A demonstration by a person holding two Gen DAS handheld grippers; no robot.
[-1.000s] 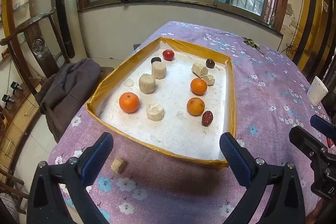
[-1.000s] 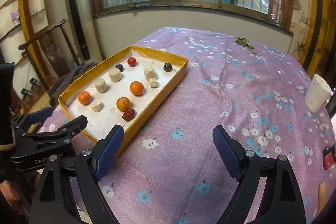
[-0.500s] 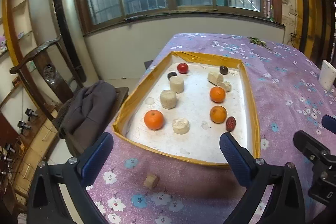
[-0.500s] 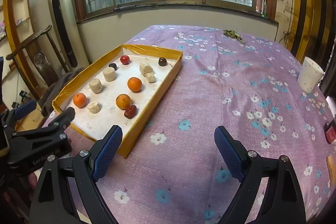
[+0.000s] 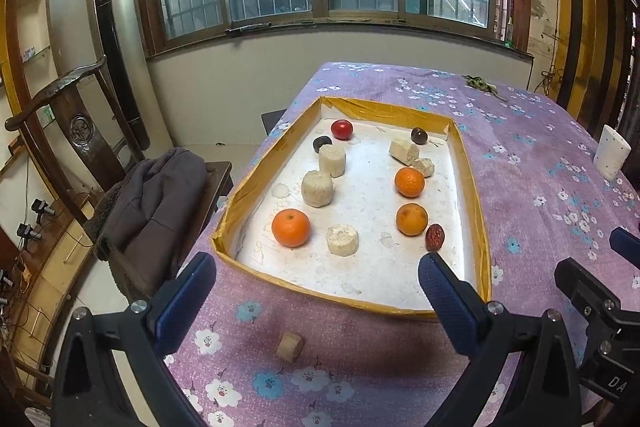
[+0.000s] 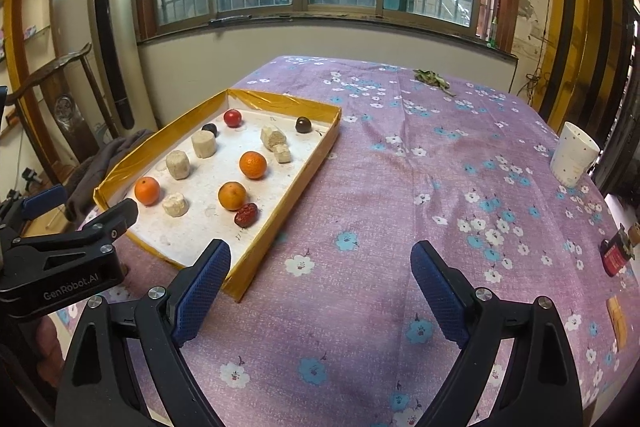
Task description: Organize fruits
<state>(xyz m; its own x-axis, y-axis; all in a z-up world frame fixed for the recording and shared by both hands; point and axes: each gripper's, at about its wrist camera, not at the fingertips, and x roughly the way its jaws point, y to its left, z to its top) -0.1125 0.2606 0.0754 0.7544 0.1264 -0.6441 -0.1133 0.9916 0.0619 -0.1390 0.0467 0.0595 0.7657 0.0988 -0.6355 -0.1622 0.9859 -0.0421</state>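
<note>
A bench (image 6: 360, 187) under a purple flowered cloth carries a shallow yellow-rimmed tray (image 5: 478, 227) near its left edge, a small tan block (image 5: 290, 347) just before the tray, a white cup (image 6: 573, 154) far right, and some green leaves (image 6: 430, 78) at the far end.

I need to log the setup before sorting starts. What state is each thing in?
left gripper: open, empty.
right gripper: open, empty, jaws just widened.
tray: flat on table, uncovered, holding fruit.
oranges: three, whole, in tray.
cork piece: outside tray, on cloth.
cup: upright.
</note>
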